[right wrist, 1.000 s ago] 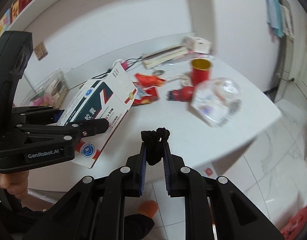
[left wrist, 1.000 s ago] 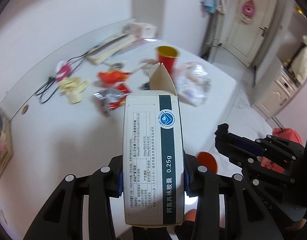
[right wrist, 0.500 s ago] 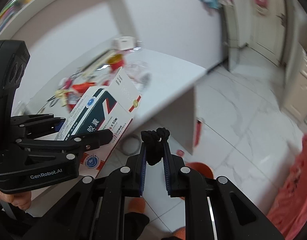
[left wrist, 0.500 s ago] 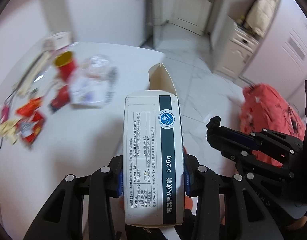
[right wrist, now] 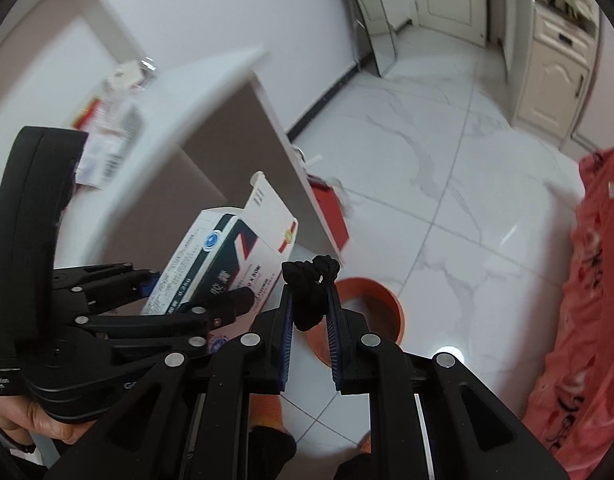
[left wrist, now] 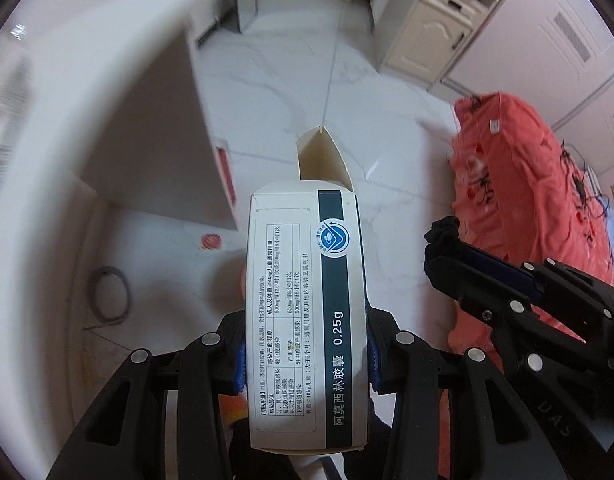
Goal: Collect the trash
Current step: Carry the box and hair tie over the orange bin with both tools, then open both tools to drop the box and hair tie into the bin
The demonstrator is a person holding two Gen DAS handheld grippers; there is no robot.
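Note:
My left gripper (left wrist: pixel 305 354) is shut on a white and dark green medicine box (left wrist: pixel 305 308) with its end flap open; the box also shows in the right wrist view (right wrist: pixel 223 256). My right gripper (right wrist: pixel 310 304) is shut on a small black knotted scrap (right wrist: pixel 309 292), which also shows in the left wrist view (left wrist: pixel 443 230). Both are held above the floor beside the table. An orange bin (right wrist: pixel 371 316) stands on the floor just beyond the right gripper's tips. More trash (right wrist: pixel 111 136) lies blurred on the white table (right wrist: pixel 179 120).
A red cloth-covered mass (right wrist: pixel 587 280) fills the right side, and shows in the left wrist view (left wrist: pixel 527 184). The table's side panel (left wrist: pixel 163 136) is at left. A grey ring (left wrist: pixel 109 298) and a red sticker (left wrist: pixel 211 241) lie on the white tiled floor. Cream cabinets (right wrist: pixel 555 64) stand at the back.
Both grippers have swung away from the tabletop and down towards the floor, still holding the box and the black scrap. The orange bin has come close under the right gripper.

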